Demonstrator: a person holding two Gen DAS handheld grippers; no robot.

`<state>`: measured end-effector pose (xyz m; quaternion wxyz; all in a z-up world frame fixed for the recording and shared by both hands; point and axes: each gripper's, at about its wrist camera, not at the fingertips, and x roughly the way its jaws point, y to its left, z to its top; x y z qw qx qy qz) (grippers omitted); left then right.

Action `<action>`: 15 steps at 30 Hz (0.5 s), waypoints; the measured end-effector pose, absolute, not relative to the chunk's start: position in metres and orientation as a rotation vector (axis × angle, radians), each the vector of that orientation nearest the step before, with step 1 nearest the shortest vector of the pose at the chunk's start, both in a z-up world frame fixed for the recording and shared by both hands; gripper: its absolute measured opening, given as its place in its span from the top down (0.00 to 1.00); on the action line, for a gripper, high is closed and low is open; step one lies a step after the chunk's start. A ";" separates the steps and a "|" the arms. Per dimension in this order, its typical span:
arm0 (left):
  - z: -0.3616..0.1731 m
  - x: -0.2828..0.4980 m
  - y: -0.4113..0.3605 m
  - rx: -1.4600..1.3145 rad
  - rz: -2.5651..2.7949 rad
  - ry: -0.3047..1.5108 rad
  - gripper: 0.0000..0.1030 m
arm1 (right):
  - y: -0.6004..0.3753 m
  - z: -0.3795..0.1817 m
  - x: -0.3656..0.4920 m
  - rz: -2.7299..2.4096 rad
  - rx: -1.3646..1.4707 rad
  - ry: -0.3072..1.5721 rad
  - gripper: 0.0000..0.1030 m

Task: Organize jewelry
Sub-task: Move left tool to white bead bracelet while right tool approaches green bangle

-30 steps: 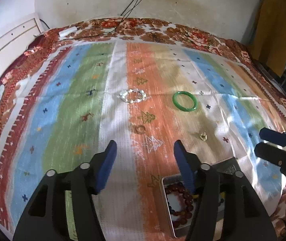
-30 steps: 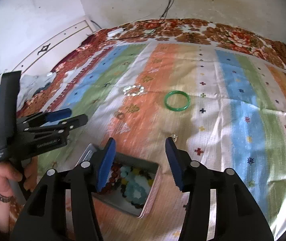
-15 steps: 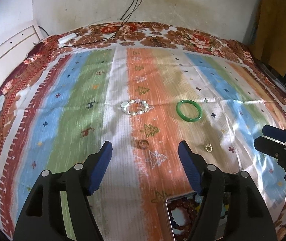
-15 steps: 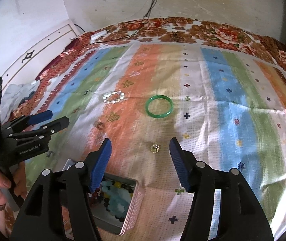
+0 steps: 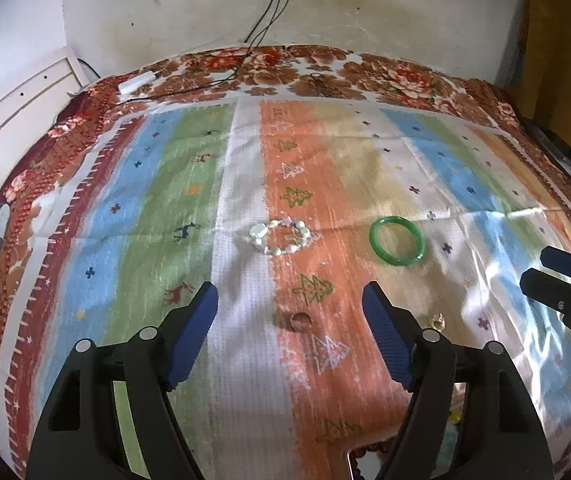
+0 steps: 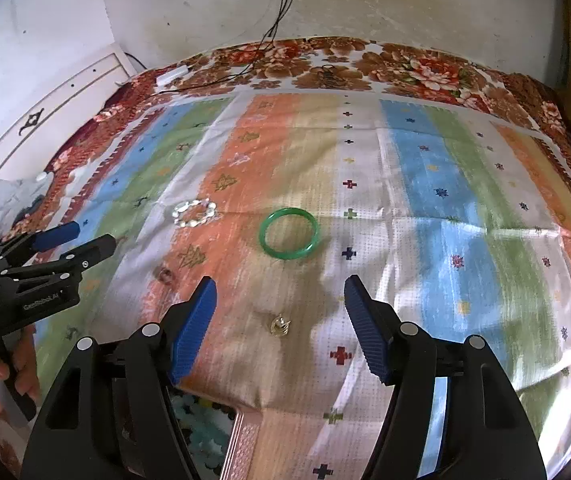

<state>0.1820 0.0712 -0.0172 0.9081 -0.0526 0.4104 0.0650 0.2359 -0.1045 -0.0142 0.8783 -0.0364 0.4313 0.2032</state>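
Observation:
A green bangle (image 5: 396, 241) (image 6: 289, 238), a white bead bracelet (image 5: 281, 237) (image 6: 194, 213), a brown ring (image 5: 300, 321) (image 6: 166, 275) and a small gold ring (image 5: 438, 321) (image 6: 279, 326) lie on the striped cloth (image 5: 245, 380). My left gripper (image 5: 290, 332) is open and empty, with the brown ring between its fingertips. My right gripper (image 6: 279, 327) is open and empty, with the gold ring between its fingertips. A metal box (image 6: 237, 440) holding bead bracelets sits at the near edge, mostly hidden behind the fingers.
The cloth covers a bed with a floral border (image 5: 325, 72). A white charger and black cables (image 5: 137, 82) lie at the far edge by the wall. A white headboard (image 6: 65, 100) stands on the left.
Both grippers have moved forward over the cloth, away from the metal box. The brown ring now sits between the left fingers and the gold ring between the right fingers.

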 end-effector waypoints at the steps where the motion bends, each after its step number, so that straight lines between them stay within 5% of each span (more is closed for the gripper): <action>1: -0.018 0.184 0.072 -0.110 0.137 0.847 0.27 | -0.104 -0.015 0.237 0.423 -0.078 0.900 0.36; 15: -0.026 0.207 0.082 -0.116 0.156 0.863 0.25 | -0.099 -0.023 0.262 0.376 -0.111 0.904 0.34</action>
